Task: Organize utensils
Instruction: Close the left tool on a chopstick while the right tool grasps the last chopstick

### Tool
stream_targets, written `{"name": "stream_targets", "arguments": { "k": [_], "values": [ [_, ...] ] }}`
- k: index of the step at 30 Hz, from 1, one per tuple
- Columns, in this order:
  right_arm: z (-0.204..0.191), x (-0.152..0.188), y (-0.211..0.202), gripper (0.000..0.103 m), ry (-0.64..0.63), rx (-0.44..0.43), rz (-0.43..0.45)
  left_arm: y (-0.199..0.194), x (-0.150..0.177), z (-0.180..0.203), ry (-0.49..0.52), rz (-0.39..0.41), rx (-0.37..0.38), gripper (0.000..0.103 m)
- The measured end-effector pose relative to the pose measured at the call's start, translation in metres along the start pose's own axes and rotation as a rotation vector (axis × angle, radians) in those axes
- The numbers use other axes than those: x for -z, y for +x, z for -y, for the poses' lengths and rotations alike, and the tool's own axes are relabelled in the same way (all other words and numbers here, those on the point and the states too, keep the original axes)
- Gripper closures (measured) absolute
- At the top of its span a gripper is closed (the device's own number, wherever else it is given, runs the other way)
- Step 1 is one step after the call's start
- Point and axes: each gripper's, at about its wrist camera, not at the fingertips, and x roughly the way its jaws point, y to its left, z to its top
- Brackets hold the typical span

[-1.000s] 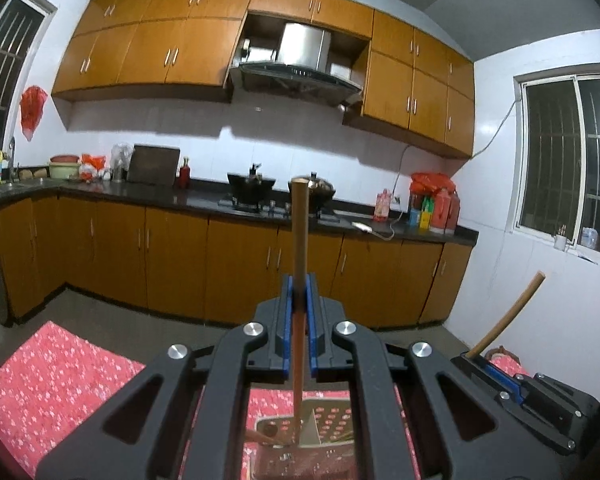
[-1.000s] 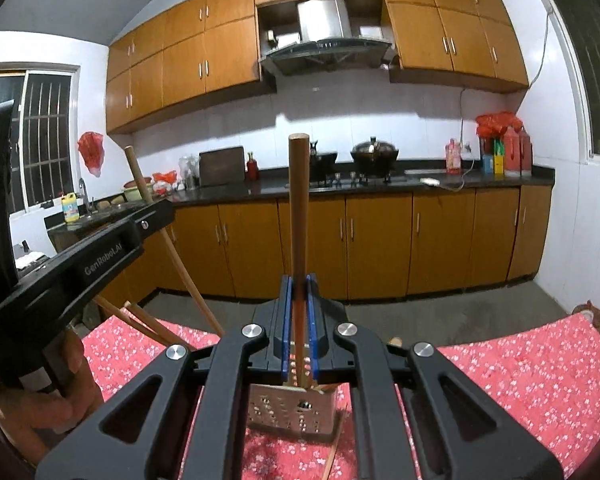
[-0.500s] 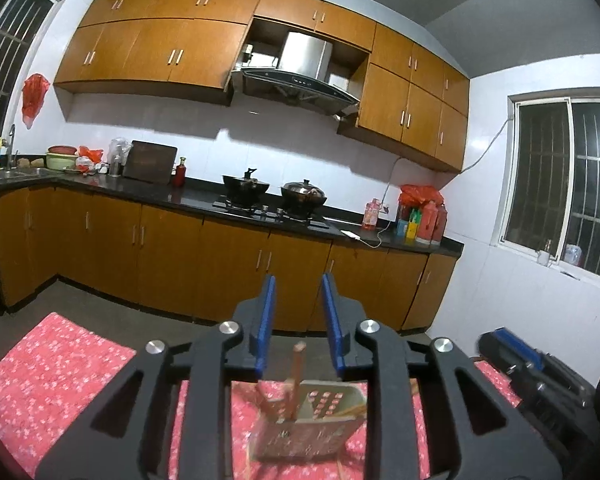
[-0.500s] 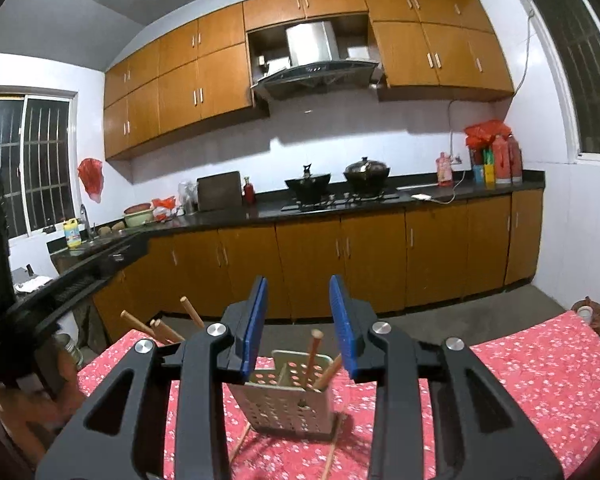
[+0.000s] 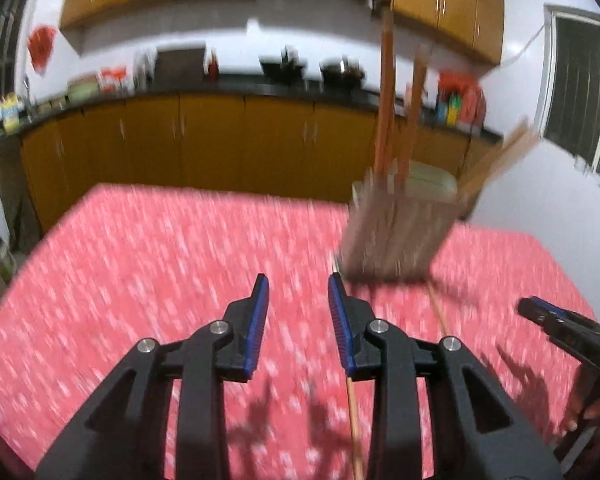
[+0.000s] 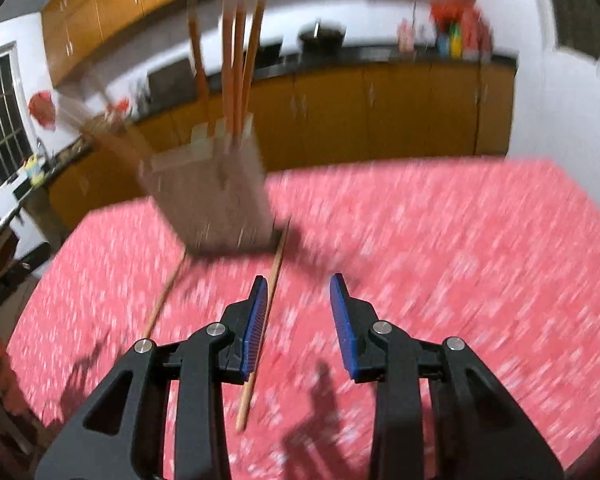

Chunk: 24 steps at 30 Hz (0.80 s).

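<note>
A perforated utensil holder (image 5: 399,228) stands on the red flowered tablecloth (image 5: 160,264), with several wooden chopsticks (image 5: 387,92) upright in it. It also shows in the right wrist view (image 6: 216,200) with its chopsticks (image 6: 240,64). My left gripper (image 5: 298,292) is open and empty, above the cloth, short of the holder. My right gripper (image 6: 298,292) is open and empty. Loose chopsticks lie on the cloth: one (image 5: 353,412) beside my left gripper's right finger, one (image 6: 260,340) beside my right gripper's left finger, another (image 6: 166,292) further left. Both views are motion-blurred.
The right gripper's tip (image 5: 555,320) shows at the right edge of the left wrist view. Brown kitchen cabinets (image 5: 220,140) and a dark counter with pots stand behind the table. A white wall and a window (image 5: 579,96) are to the right.
Both grippers let go of their chopsticks into the holder, opened, then pulled back and tilted down toward the cloth. The holder now sits further off and to the side in each view.
</note>
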Motion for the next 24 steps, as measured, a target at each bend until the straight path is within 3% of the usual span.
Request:
{"name": "stream_targets", "arguments": {
  "k": [4, 9, 21, 22, 24],
  "values": [
    [-0.022, 0.023, 0.025, 0.076, -0.051, -0.014, -0.082, 0.019, 0.025, 0.008, -0.004, -0.098, 0.050, 0.072],
    [-0.030, 0.028, 0.041, 0.076, -0.074, 0.003, -0.126, 0.032, 0.036, 0.021, 0.026, -0.143, 0.067, 0.072],
    [-0.028, 0.037, 0.052, 0.076, -0.091, 0.041, -0.127, 0.062, 0.056, 0.045, 0.117, -0.247, 0.023, 0.072],
    [-0.028, 0.036, 0.053, 0.077, -0.094, 0.042, -0.126, 0.064, 0.057, 0.046, 0.127, -0.255, 0.015, 0.073],
    [-0.027, 0.036, 0.054, 0.085, -0.102, 0.057, -0.121, 0.068, 0.060, 0.048, 0.139, -0.269, 0.002, 0.085]
  ]
}}
